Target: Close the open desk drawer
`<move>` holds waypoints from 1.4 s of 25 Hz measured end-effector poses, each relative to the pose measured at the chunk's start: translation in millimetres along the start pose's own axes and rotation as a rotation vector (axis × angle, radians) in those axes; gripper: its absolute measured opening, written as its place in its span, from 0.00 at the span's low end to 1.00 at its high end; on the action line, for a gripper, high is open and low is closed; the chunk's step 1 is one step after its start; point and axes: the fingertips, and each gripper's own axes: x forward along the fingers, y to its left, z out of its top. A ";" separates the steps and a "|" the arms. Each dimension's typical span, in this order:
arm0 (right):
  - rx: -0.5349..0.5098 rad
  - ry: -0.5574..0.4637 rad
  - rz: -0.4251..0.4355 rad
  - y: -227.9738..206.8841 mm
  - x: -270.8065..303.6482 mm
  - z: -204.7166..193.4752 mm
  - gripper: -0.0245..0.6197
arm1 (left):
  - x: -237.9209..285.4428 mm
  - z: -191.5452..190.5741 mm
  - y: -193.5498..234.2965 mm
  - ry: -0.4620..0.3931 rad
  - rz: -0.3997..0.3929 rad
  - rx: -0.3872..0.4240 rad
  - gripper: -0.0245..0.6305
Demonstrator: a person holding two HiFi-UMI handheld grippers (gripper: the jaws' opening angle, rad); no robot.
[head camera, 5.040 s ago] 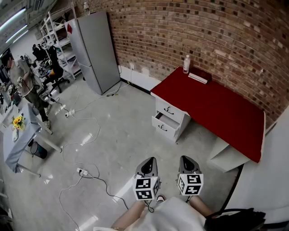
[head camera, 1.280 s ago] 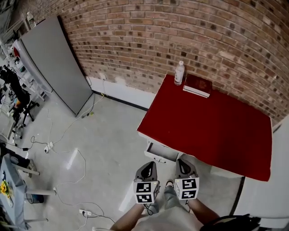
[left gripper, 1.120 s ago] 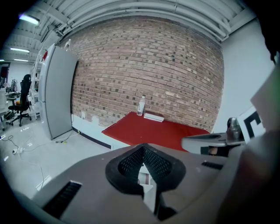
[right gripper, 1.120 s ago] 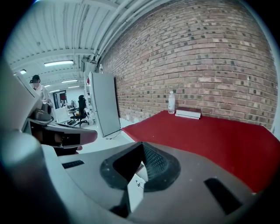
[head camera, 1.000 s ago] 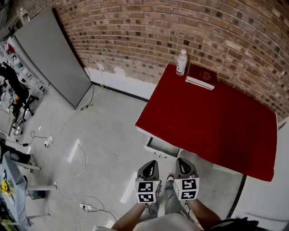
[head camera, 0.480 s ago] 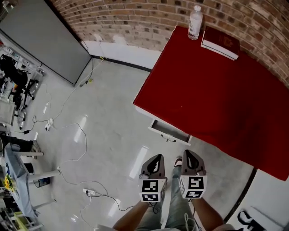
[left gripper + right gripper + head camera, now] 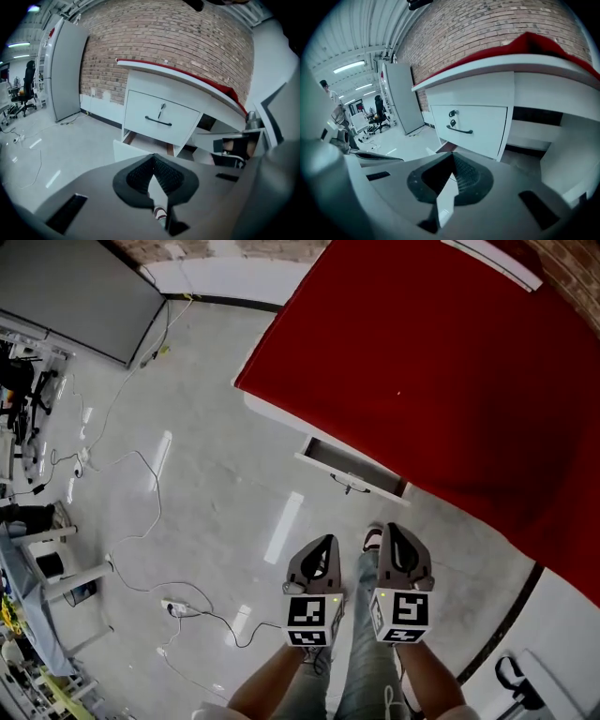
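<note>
Open drawer (image 7: 349, 468) is pictured jutting from table's (image 7: 422, 352) front edge near its left corner. L gripper (image 7: 322, 545) & R gripper (image 7: 394, 532) are held short, fingers closed on nothing. Off-centre push could jam it.

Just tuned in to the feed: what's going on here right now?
A person stands facing the desk with the red top, holding a tool in each hand. The lower drawer is pulled out. The left tool and the right tool hang side by side short of it, both shut and empty, touching nothing. The drawer is not yet pushed.
</note>
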 end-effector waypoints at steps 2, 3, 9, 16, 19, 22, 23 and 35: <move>-0.011 0.010 -0.004 -5.3 11.4 -13.4 0.04 | 12.2 -11.5 3.6 0.009 -0.006 0.002 0.05; -0.017 0.014 -0.005 -7.5 17.1 -19.7 0.04 | 18.1 -16.8 5.1 0.013 -0.011 0.007 0.05; -0.015 0.040 -0.009 -20.9 47.7 -48.7 0.04 | 50.5 -38.8 14.6 0.018 -0.002 0.002 0.05; -0.018 0.072 -0.002 -28.0 60.4 -64.3 0.04 | 76.7 -57.7 18.8 0.006 0.007 -0.034 0.05; -0.037 0.087 0.009 -29.2 62.2 -67.1 0.04 | 85.1 -58.9 16.5 -0.009 -0.006 -0.020 0.05; -0.039 0.094 0.012 -28.9 61.4 -64.2 0.04 | 94.2 -57.2 10.9 -0.032 -0.041 0.009 0.05; -0.043 0.096 0.016 -28.4 61.0 -61.4 0.04 | 98.1 -56.4 7.6 -0.043 -0.055 0.022 0.05; -0.114 0.123 0.068 -31.2 80.6 -69.9 0.04 | 165.4 -75.2 -4.9 -0.068 -0.103 0.093 0.05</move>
